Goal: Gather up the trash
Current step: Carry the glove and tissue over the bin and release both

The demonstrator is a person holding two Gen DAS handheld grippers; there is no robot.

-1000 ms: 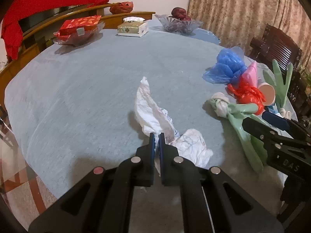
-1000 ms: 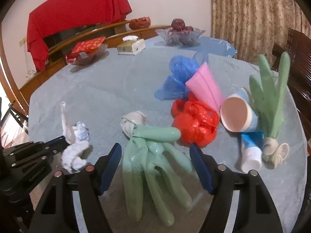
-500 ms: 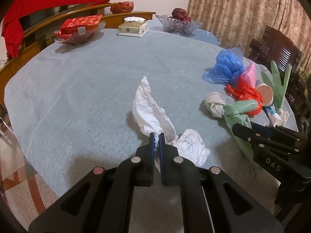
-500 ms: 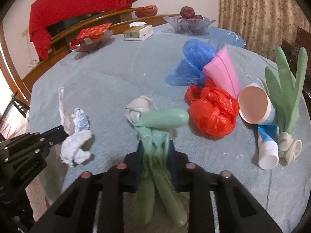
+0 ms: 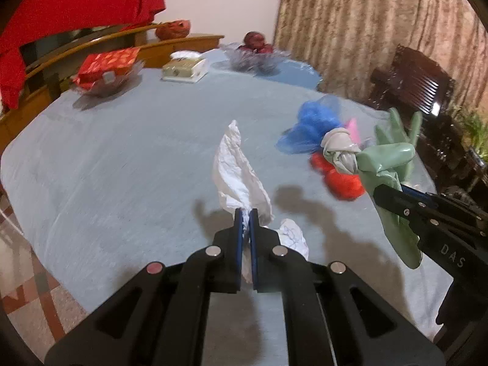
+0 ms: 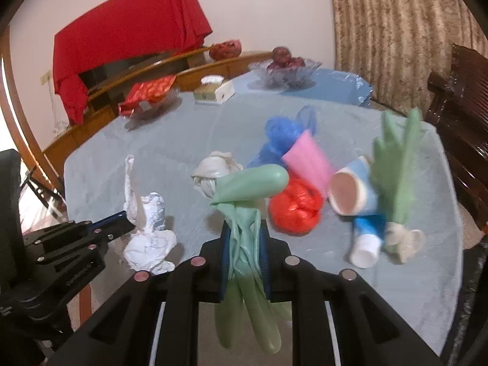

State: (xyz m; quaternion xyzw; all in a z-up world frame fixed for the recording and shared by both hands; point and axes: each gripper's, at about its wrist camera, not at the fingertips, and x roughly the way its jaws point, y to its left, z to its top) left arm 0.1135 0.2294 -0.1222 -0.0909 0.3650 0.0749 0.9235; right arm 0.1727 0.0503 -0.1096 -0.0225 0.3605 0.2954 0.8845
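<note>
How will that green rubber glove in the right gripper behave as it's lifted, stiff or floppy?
Likely floppy: the green glove bunches between the right gripper pads and its fingers dangle below. Probably light, since a narrow pinch holds it. The knotted end may swing.

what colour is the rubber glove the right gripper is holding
Pale green. The rubber glove is clamped in the right gripper, clearest in the right wrist view.

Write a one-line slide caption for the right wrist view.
Right tool shut on a green rubber glove, lifting it beside red bag and paper cup.
</note>
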